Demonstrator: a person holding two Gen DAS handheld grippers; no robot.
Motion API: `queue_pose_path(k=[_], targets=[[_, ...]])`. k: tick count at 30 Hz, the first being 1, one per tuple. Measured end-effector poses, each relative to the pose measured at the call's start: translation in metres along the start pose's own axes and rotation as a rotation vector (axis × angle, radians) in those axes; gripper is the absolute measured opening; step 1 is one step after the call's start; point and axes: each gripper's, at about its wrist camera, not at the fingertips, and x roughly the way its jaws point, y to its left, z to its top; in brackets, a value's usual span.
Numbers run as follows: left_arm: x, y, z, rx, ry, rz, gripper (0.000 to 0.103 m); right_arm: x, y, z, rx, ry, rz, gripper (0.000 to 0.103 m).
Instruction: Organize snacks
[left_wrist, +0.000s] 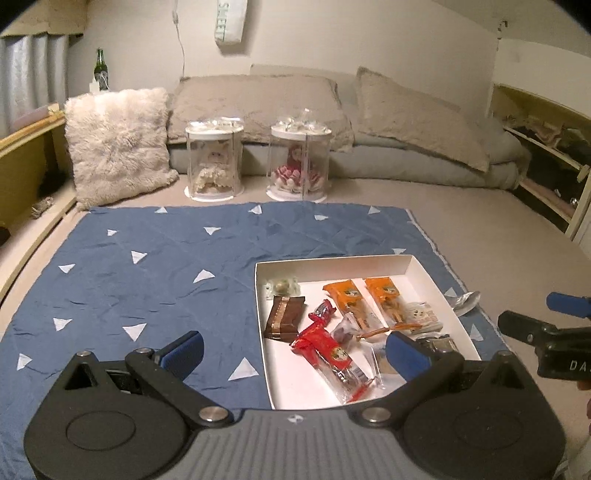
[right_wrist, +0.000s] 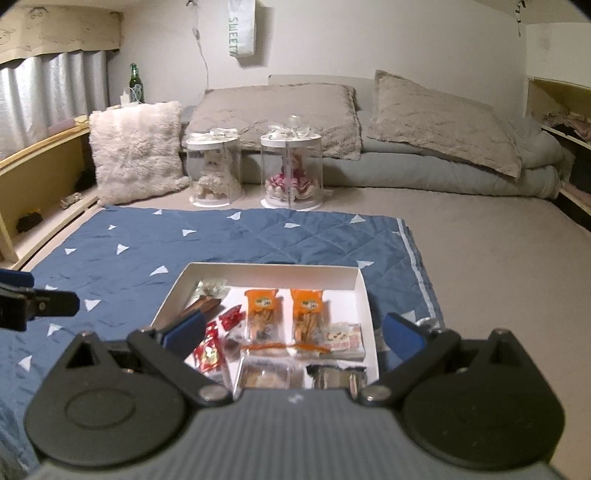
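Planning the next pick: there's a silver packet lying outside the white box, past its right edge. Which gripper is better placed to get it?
Right, probably. The silver packet lies past the white box on its side, near the open, empty right gripper. The left gripper would have to cross the box.

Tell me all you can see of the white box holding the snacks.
The white box is a shallow, open-topped rectangular tray, cardboard by the look, with low upright walls and no lid in view. It lies flat on the blue triangle-patterned quilt, near that quilt's right edge. Inside lie two orange packets, red wrappers, a brown bar and other small packs. Both grippers are open; neither visibly touches it.
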Motion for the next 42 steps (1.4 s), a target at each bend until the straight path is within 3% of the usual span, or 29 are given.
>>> queue_pose_path(k=[7, 17, 29, 42], targets=[[-0.023, -0.009, -0.032, 0.055, -0.035, 0.031, 0.103, -0.019, 0.0, -0.022, 0.003, -0.024, 0.017, 0.102], [-0.034, -0.007, -0.069, 0.05, -0.065, 0.05, 0.103, -0.036, -0.001, -0.05, 0.028, -0.048, -0.021, 0.102], [-0.042, 0.001, -0.097, 0.064, -0.094, 0.083, 0.103, -0.044, 0.008, -0.074, -0.028, -0.061, -0.023, 0.102], [-0.04, 0.006, -0.105, 0.066, -0.091, 0.093, 0.103, -0.043, 0.006, -0.078, -0.044, -0.064, -0.01, 0.102]])
